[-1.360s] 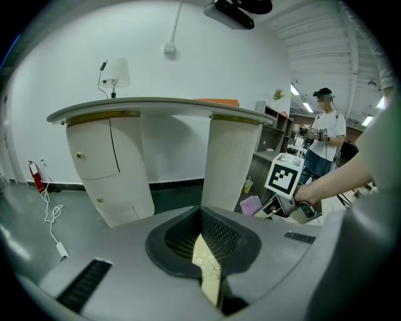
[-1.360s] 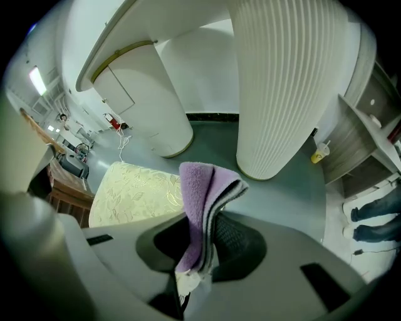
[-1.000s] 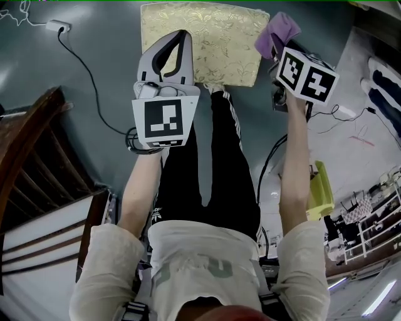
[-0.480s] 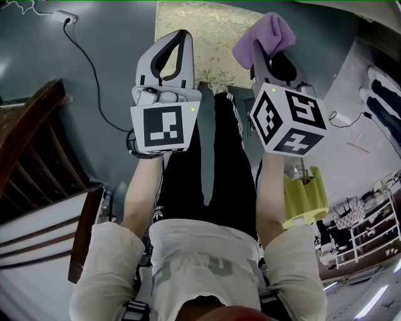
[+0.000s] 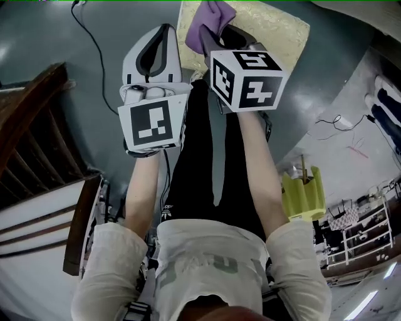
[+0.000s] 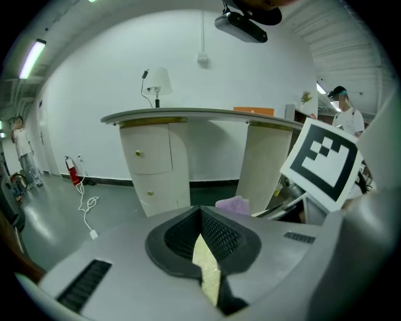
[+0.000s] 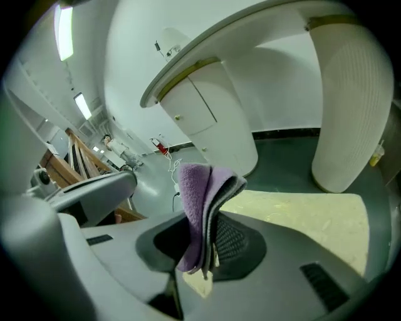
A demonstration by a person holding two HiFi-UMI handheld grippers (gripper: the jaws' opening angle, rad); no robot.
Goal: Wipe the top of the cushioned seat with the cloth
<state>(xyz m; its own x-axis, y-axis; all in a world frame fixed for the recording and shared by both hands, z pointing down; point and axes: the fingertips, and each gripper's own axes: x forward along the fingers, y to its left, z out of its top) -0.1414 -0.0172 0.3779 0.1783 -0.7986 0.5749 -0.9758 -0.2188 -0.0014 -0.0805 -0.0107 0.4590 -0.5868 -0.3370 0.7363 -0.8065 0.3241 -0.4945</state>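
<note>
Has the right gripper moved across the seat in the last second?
Yes. In the head view, the right gripper, shut on the purple cloth, went from the cushioned seat's right edge to its left side.

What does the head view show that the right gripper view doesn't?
Only the head view shows the person's legs and a yellow bin on the floor. Only the right gripper view shows a white curved counter ahead. Both show the purple cloth, clamped in the right gripper, and the gold cushioned seat.
</note>
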